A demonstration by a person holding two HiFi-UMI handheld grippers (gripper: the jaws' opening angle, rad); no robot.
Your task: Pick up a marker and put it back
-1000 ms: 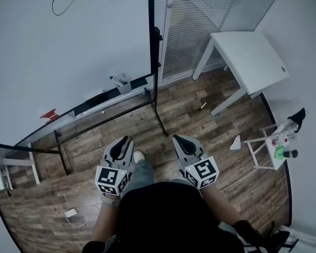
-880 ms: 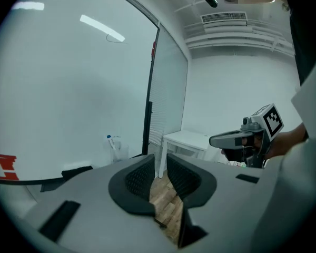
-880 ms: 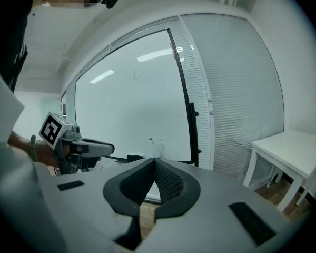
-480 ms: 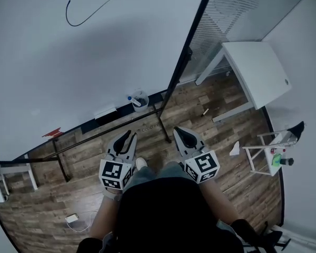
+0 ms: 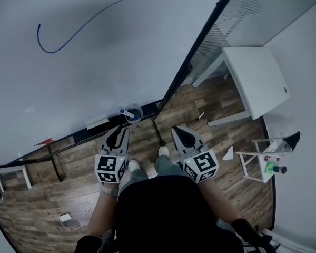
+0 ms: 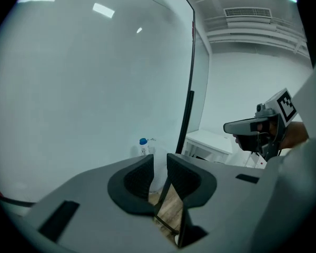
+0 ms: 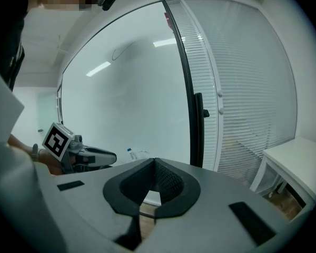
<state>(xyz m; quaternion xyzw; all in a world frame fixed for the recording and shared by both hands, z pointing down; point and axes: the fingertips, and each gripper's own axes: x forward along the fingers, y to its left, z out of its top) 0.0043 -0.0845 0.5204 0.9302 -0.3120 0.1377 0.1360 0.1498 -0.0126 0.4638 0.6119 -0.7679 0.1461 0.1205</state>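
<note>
- Wood-plank floor runs under a large whiteboard marked with 1 curved blue line.
- Along the whiteboard's bottom edge sits a narrow ledge. A clear cup is near its right corner.
- 1 marker with a blue cap stands in that cup.
- Left gripper hangs just short of the cup, its 2 jaws a narrow gap apart with nothing between them.
- Right gripper is level beside it, apart from the marker, its jaws pressed together and empty.
</note>
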